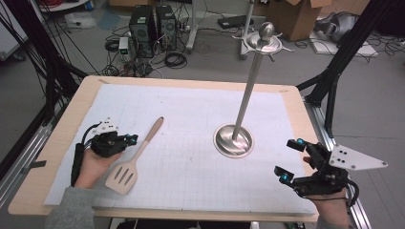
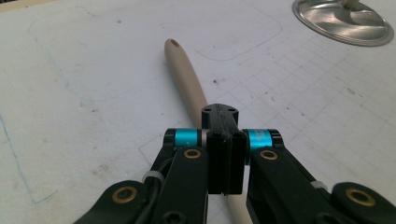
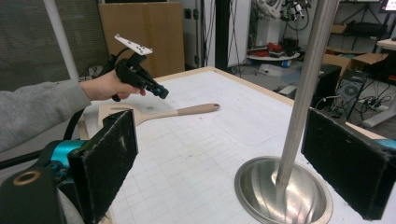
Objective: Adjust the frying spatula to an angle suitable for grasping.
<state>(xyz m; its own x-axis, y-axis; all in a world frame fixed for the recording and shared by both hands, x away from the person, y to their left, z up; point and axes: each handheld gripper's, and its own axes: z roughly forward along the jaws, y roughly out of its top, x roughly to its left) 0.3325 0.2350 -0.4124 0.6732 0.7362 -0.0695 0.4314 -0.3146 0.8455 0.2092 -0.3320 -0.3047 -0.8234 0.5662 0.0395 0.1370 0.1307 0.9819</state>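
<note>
The wooden spatula [image 1: 135, 157] is seen lying flat on the white mat [image 1: 191, 114] at the lower left of the high view. Just above its handle the left gripper [image 1: 130, 139] is held with jaws pressed together on nothing. At the lower right, the right gripper [image 1: 290, 161] is held with jaws spread wide beside the steel stand [image 1: 234, 140].

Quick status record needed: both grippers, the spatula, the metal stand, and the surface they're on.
left gripper: shut, nothing held, just above the spatula's handle
right gripper: open, holding nothing, jaws facing the stand
spatula: wooden, slotted, lying flat on the mat, handle pointing away from the person
stand: metal pole upright on a round dish base, right of the spatula
mat: white, gridded, on a wooden table
</note>
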